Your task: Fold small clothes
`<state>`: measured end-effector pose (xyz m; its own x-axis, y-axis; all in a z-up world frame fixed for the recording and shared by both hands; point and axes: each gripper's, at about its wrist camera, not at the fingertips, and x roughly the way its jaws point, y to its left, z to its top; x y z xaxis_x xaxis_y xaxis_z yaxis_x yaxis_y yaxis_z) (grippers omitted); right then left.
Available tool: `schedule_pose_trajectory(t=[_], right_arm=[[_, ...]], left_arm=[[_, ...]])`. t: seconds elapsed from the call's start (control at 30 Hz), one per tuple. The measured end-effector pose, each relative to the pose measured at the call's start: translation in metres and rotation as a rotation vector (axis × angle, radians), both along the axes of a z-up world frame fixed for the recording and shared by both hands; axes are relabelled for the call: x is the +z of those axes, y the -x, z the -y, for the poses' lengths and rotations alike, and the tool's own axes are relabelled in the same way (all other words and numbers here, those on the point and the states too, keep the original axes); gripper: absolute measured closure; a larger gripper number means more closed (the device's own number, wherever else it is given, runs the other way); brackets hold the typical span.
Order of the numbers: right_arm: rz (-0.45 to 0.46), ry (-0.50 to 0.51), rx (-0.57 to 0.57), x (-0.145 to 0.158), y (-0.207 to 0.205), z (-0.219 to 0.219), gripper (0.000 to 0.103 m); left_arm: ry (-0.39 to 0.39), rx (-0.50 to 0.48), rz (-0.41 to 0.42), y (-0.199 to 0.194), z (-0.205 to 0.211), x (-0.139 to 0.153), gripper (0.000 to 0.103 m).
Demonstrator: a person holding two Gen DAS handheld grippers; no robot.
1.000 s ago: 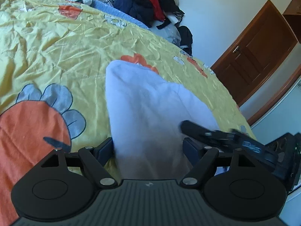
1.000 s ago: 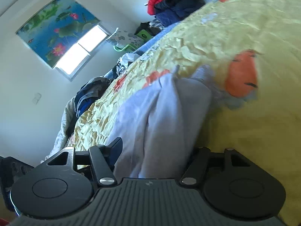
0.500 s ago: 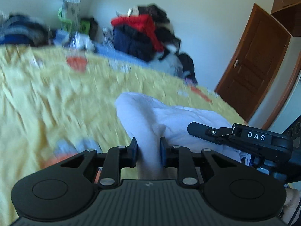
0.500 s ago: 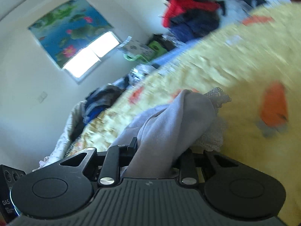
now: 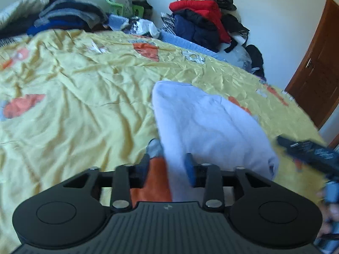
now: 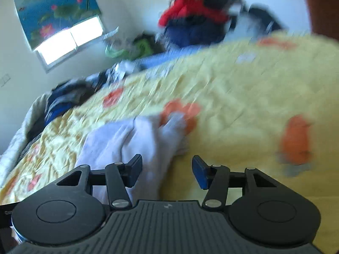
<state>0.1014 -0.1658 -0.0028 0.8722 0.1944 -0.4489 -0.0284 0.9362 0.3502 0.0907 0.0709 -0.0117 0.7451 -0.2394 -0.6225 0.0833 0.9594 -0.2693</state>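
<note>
- The pale lavender garment (image 5: 203, 124) lies folded on the yellow bedspread (image 5: 74, 105), near the bed's near edge.
- The left gripper (image 5: 167, 167) is released and its jaws are opening; the garment's near edge sits between them, against the right pad only.
- The right gripper (image 6: 167, 169) is also released, jaws opening, with the garment's (image 6: 135, 139) edge beside its left pad, bedspread (image 6: 233, 110) under the gap.
- A red jacket (image 5: 199, 10) tops a clothes pile far off by the wall.
</note>
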Motion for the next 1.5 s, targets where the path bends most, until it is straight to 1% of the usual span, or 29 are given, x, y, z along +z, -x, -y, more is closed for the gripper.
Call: schedule_pose_trajectory(t=[0.03,0.1,0.13,0.17,0.2,0.23,0.27,0.3,0.33,0.37,0.43,0.47,0.5,0.6,0.63,0.67,0.7,0.73,0.8,0.93,1.1,1.23,1.5], right_arm=[[0.045,0.043,0.013,0.006,0.014,-0.003,0.050],[0.103,0.128,0.108,0.012,0.036,-0.018,0.050],[0.114,0.162,0.157,0.011,0.041,-0.026,0.049],[0.108,0.201,0.201,0.008,0.045,-0.034,0.049],[0.085,0.233,0.221,0.003,0.044,-0.040,0.053],[0.036,0.260,0.223,-0.006,0.037,-0.045,0.053],[-0.021,0.272,0.198,-0.014,0.027,-0.047,0.053],[-0.070,0.260,0.168,-0.020,0.020,-0.044,0.052],[-0.078,0.212,0.154,-0.020,0.021,-0.038,0.052],[-0.065,0.175,0.150,-0.017,0.027,-0.033,0.052],[-0.019,0.176,0.153,-0.011,0.041,-0.035,0.052],[-0.005,0.181,0.161,-0.010,0.045,-0.037,0.047],[-0.009,0.178,0.171,-0.014,0.046,-0.038,0.043],[-0.088,0.191,0.149,-0.030,0.039,-0.042,0.045],[-0.074,0.188,0.137,-0.029,0.044,-0.040,0.045],[-0.080,0.185,0.124,-0.026,0.049,-0.042,0.044],[-0.074,0.177,0.111,-0.024,0.053,-0.041,0.042],[-0.062,0.168,0.104,-0.021,0.058,-0.042,0.040],[-0.047,0.164,0.107,-0.020,0.067,-0.045,0.030],[-0.042,0.203,0.113,-0.020,0.085,-0.051,0.028],[-0.053,0.223,0.134,-0.022,0.101,-0.057,0.022],[-0.046,0.258,0.136,-0.023,0.111,-0.063,0.020],[-0.040,0.271,0.133,-0.021,0.127,-0.063,0.016]], left_arm=[[-0.028,0.002,0.007,0.006,0.004,-0.001,0.052],[-0.082,-0.024,0.013,0.016,0.015,-0.006,0.052],[-0.119,-0.048,0.019,0.019,0.021,-0.009,0.052],[-0.177,-0.065,0.028,0.020,0.030,-0.014,0.052],[-0.221,-0.065,0.036,0.022,0.036,-0.017,0.051],[-0.233,-0.061,0.043,0.027,0.036,-0.017,0.051],[-0.221,-0.058,0.046,0.029,0.035,-0.016,0.051],[-0.197,-0.057,0.044,0.033,0.031,-0.013,0.051],[-0.171,-0.056,0.046,0.037,0.028,-0.009,0.051],[-0.157,-0.049,0.049,0.040,0.024,-0.008,0.051],[-0.158,-0.037,0.043,0.041,0.022,-0.010,0.045],[-0.163,-0.031,0.036,0.041,0.023,-0.013,0.045],[-0.163,-0.021,0.023,0.040,0.023,-0.017,0.045],[-0.116,0.001,0.014,0.047,0.019,-0.017,0.045],[-0.110,0.006,0.019,0.050,0.018,-0.016,0.043],[-0.113,0.012,0.024,0.054,0.018,-0.015,0.040],[-0.119,0.021,0.027,0.056,0.018,-0.016,0.034],[-0.124,0.030,0.029,0.059,0.017,-0.016,0.032],[-0.129,0.038,0.030,0.065,0.017,-0.018,0.032],[-0.126,0.042,0.018,0.075,0.015,-0.020,0.032],[-0.161,0.049,0.027,0.089,0.016,-0.025,0.029],[-0.191,0.049,0.040,0.099,0.019,-0.028,0.026],[-0.209,0.055,0.055,0.112,0.022,-0.031,0.025]])
